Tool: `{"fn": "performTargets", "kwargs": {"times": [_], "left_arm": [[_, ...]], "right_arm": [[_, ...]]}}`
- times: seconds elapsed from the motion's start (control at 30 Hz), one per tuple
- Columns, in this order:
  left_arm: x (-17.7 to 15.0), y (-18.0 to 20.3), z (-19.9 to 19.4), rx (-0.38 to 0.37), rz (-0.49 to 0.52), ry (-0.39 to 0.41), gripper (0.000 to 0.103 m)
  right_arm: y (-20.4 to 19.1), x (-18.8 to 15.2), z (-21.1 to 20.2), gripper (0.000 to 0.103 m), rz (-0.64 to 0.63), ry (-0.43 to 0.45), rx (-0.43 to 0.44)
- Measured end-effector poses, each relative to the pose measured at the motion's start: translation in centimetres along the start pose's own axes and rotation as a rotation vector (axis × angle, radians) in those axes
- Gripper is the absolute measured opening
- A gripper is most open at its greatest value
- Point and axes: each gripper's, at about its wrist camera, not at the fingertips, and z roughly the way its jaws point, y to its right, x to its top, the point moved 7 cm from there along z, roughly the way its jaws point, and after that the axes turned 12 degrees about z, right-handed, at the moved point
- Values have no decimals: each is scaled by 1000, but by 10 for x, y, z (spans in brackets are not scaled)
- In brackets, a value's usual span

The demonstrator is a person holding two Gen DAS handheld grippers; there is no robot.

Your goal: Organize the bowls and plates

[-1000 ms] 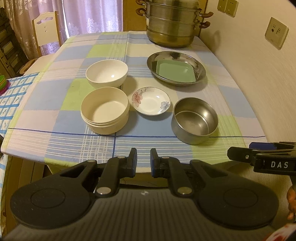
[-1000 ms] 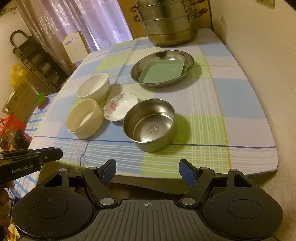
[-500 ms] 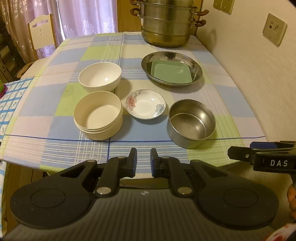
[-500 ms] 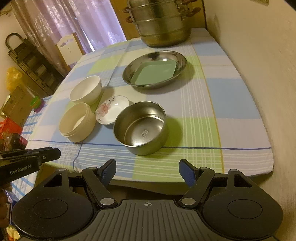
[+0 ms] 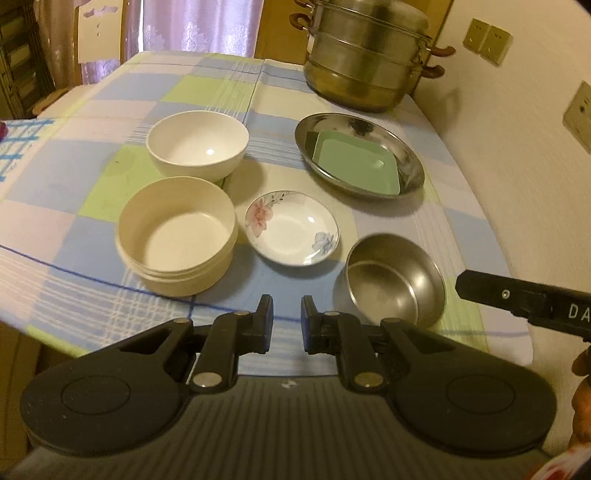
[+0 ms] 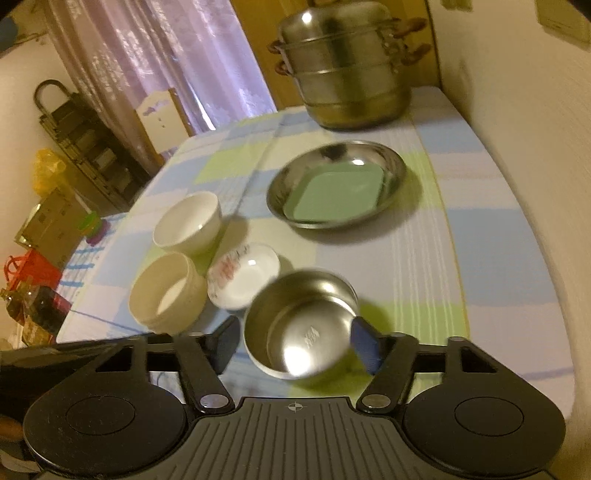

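Note:
On the checked tablecloth stand a white bowl (image 5: pixel 197 144) (image 6: pixel 186 221), a cream round container (image 5: pixel 177 236) (image 6: pixel 166 299), a flowered saucer (image 5: pixel 291 232) (image 6: pixel 243 280) and a steel bowl (image 5: pixel 395 280) (image 6: pixel 303 295). Farther back, a green square plate (image 5: pixel 354 162) (image 6: pixel 332 195) lies in a steel dish (image 5: pixel 413 162) (image 6: pixel 397 166). My right gripper (image 6: pixel 295 341) straddles the steel bowl, its jaws closing on either side of the rim; the bowl rests on the table. My left gripper (image 5: pixel 288 325) hovers over the near table edge, shut and empty, in front of the saucer.
A tall steel steamer pot (image 5: pixel 365 59) (image 6: pixel 343 74) stands at the back of the table. The wall (image 5: pixel 517 184) with sockets runs close along the right side. A chair (image 5: pixel 96 33) and shelves stand beyond the far left corner.
Both grippers have come forward over the table's near edge. The right jaws have narrowed and now flank the steel bowl. The left view has tilted.

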Motion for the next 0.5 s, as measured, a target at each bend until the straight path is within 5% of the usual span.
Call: {"fn": "performTargets", "kwargs": {"times": [0.5], "left_arm": [[27, -16, 71, 56, -88, -48, 14]], "right_arm": [[-19, 37, 85, 44, -127, -56, 44]]}}
